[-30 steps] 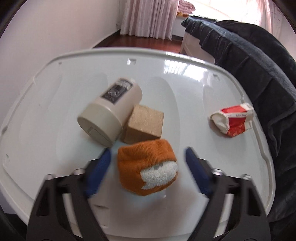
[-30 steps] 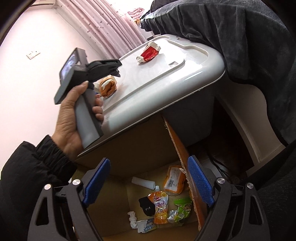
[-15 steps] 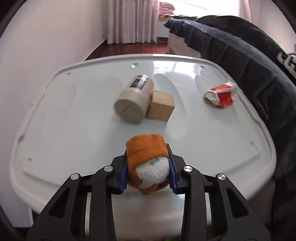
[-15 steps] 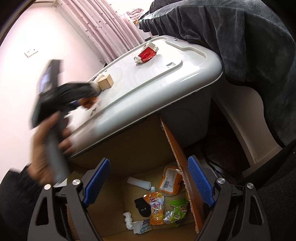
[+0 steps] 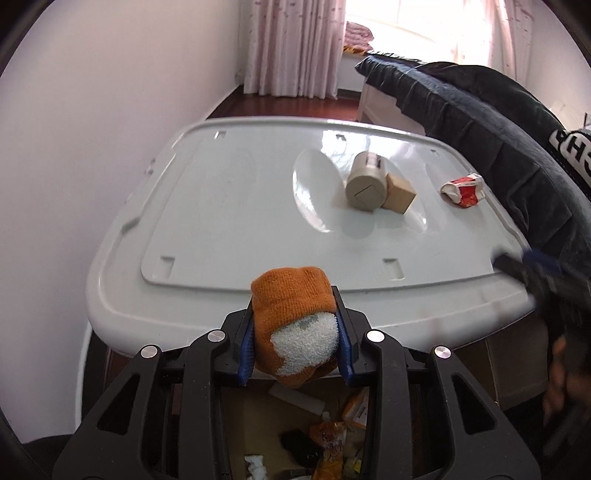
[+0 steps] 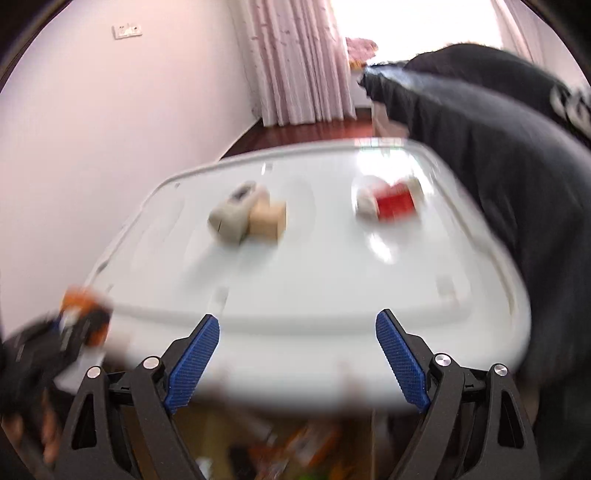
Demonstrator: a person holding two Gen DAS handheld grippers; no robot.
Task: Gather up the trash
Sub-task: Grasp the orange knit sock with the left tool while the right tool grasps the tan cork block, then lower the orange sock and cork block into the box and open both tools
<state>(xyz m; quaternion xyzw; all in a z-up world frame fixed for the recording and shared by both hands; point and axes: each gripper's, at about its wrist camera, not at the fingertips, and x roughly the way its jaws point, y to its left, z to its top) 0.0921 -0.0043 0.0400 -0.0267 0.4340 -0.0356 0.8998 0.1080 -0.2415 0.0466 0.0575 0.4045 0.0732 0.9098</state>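
Plain pale walls (image 5: 92,122) meet a dark wooden floor (image 5: 295,107) – pink curtains (image 5: 295,44) hang beside a bright window (image 5: 417,18). A dark blanket (image 5: 480,110) drapes over what may be a bed.

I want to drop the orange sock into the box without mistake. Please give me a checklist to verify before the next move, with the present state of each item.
1. Left claw shut on the orange sock: ok.
2. Sock lifted clear of the white lid: ok.
3. Sock over the cardboard box opening: ok, trash shows directly below.
4. Right claw open and empty: ok.
5. Red wrapper, cylinder and brown block remaining on the lid: ok.
6. Free room inside the box: cannot tell.
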